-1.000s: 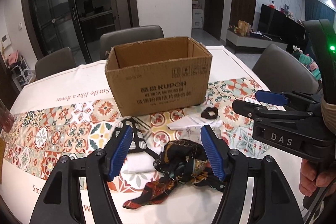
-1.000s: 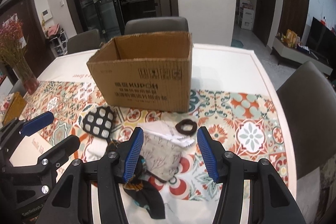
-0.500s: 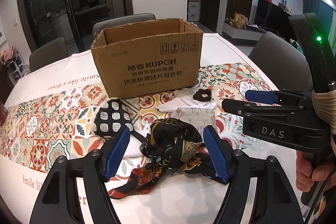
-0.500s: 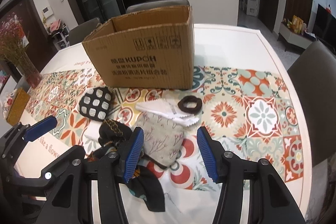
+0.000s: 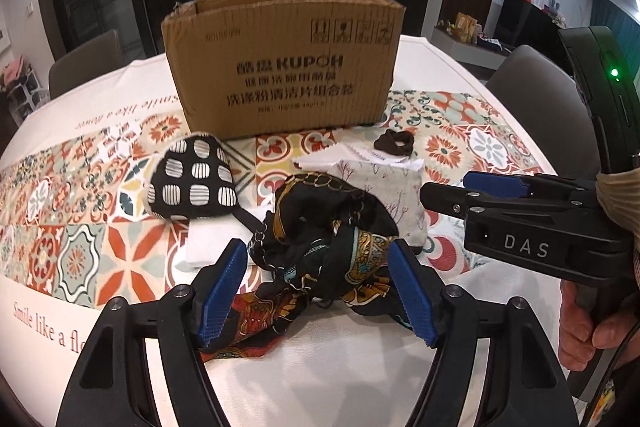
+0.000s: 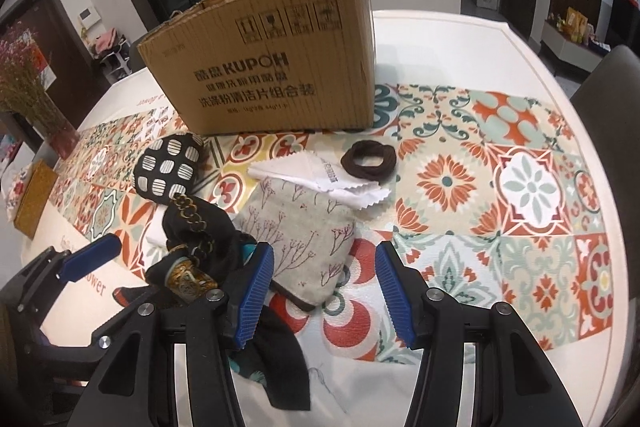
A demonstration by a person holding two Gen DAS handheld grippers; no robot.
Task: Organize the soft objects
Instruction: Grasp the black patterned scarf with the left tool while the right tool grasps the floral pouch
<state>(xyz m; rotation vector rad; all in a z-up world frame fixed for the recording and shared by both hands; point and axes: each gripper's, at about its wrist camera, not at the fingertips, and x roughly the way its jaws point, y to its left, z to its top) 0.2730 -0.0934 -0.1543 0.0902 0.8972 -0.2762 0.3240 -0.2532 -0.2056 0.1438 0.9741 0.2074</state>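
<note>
Currently the left tool (image 5: 318, 291) stands released, its blue pads (image 5: 222, 289) spread on either side of the crumpled black patterned scarf (image 5: 320, 227) without pressing on it. The right tool (image 6: 324, 293) is likewise released; the lower end of the beige floral pouch (image 6: 304, 239) lies between its pads (image 6: 256, 291), with a clear gap on the right side. Whether the left pad touches the fabric cannot be determined. A hand (image 5: 580, 327) grips the handle of the right tool at the edge of the left wrist view.

All positions below are given relative to the cardboard box (image 5: 280, 67), which stands open-topped on the surface (image 6: 460, 43).

- The scarf lies in front of the box, nearest the tools, with its edge overlapping the pouch.
- The pouch lies in front of the box, just right of the scarf.
- A white cloth with zigzag edges (image 6: 320, 175) lies between the pouch and the box, partly under the pouch's far end.
- A dark brown hair tie (image 6: 368, 155) lies just in front of the box's right corner, touching the white cloth.
- A black pouch with white squares (image 5: 192, 179) lies in front of the box's left part, near its base.
- A folded white item (image 5: 216, 239) lies under that pouch's near edge, beside the scarf.

A tiled-pattern runner (image 6: 520, 187) covers the surface beneath the box and the items.
</note>
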